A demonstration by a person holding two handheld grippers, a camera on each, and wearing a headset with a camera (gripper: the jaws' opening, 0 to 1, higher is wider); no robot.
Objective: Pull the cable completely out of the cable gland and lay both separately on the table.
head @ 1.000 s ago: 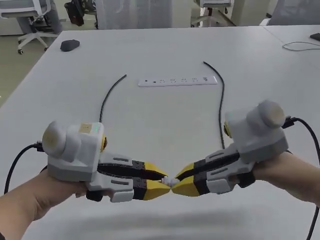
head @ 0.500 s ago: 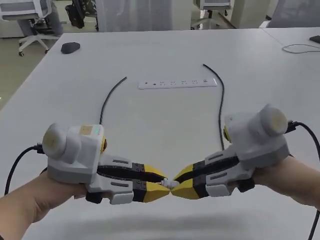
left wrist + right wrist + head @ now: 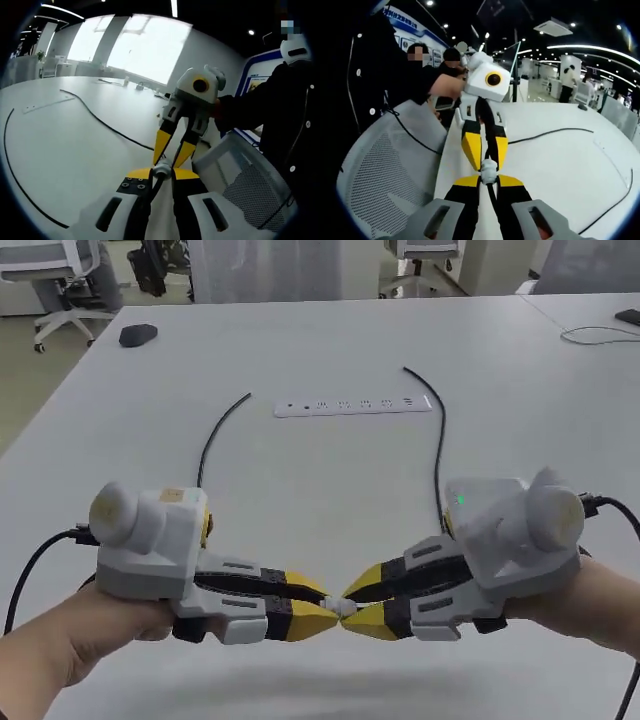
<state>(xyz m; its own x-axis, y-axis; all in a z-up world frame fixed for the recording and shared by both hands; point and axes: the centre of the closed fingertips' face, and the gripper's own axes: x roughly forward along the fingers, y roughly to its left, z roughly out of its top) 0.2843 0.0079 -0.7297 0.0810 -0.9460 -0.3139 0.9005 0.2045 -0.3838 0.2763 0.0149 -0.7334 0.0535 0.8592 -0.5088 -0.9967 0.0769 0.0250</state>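
Two sets of jaws clamped on cable gland (image 3: 343, 608), left gripper (image 3: 322, 609) & right gripper (image 3: 358, 612) tip-to-tip, above table (image 3: 330, 470).

Grey, yellow-tipped left claw (image 3: 323, 605), right claw (image 3: 355, 612)

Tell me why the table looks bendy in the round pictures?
Left gripper view: the fisheye lens curves the table, the windows glare white, the near gland is soft. Right gripper view: same bending, bright ceiling lights. Head view: lines look straight; a faint shadow lies on the table's near edge.
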